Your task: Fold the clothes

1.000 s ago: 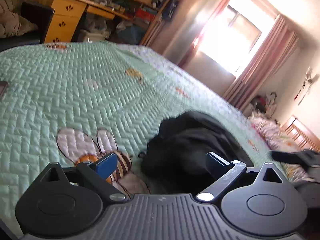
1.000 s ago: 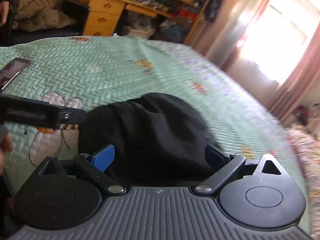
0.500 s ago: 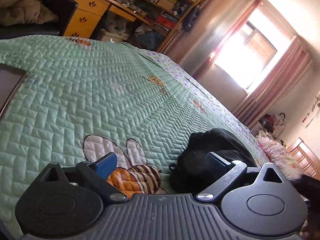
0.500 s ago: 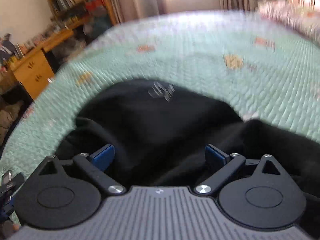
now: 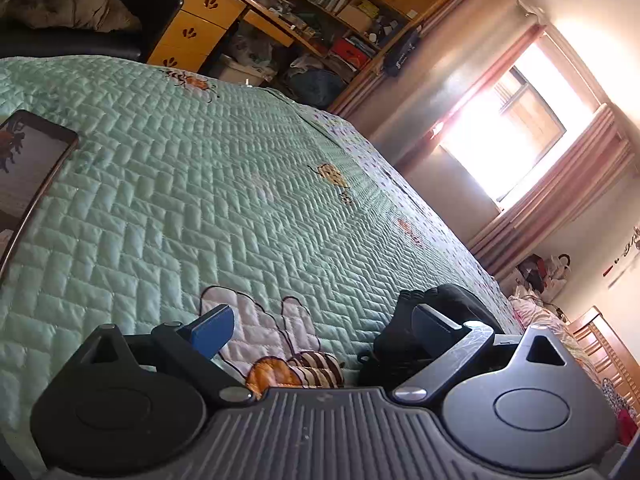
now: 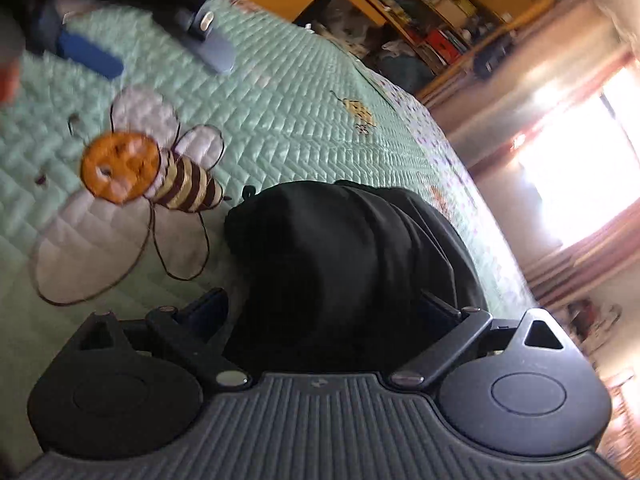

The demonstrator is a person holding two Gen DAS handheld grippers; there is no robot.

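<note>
a green quilt (image 5: 208, 200) covers the bed, a bee (image 6: 152, 176) stitched on it. a black garment (image 6: 340, 264) lies bunched beside the bee. the right gripper (image 6: 324, 304) hangs over the garment, the left gripper (image 5: 320, 320) just beside it, both with fingers apart.

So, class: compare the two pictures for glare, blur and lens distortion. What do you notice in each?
Left wrist view: sharp; the window is blown out white, and the fisheye bends the bed cover. Right wrist view: motion blur smears the shelves and the other gripper; the black garment is too dark to show folds.
</note>
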